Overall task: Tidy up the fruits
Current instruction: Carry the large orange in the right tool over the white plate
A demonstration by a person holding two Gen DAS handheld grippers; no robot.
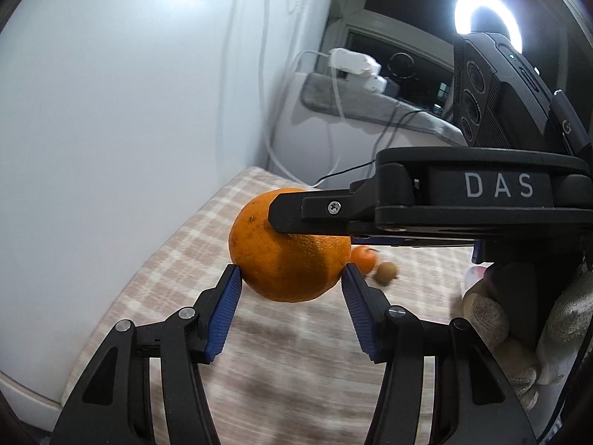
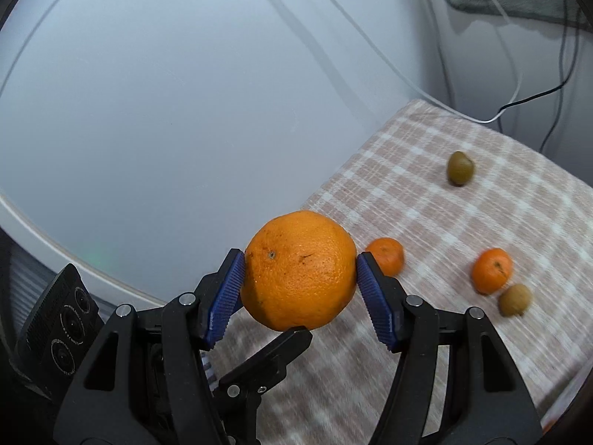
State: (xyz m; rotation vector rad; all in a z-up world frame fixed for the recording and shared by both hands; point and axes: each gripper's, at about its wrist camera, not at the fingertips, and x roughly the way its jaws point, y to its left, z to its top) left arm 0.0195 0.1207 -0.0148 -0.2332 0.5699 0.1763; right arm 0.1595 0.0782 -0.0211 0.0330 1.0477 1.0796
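Observation:
A large orange (image 1: 289, 259) hangs in the air above the checked cloth (image 1: 296, 352). My left gripper (image 1: 292, 272) is shut on it, its blue pads pressing the left and right sides. In the left wrist view, one black finger (image 1: 311, 211) of the right gripper lies across the top of the fruit. In the right wrist view my right gripper (image 2: 300, 259) is also shut on the same orange (image 2: 300, 274), with a left-gripper finger (image 2: 281, 348) touching it from below.
On the cloth (image 2: 481, 204) lie two small mandarins (image 2: 385, 256) (image 2: 492, 270) and two brownish-green fruits (image 2: 460, 168) (image 2: 514, 299). A white wall stands to the left. Cables (image 2: 511, 104) hang behind the cloth. A gloved hand (image 1: 489, 319) and a ring light (image 1: 489, 11) are at the right.

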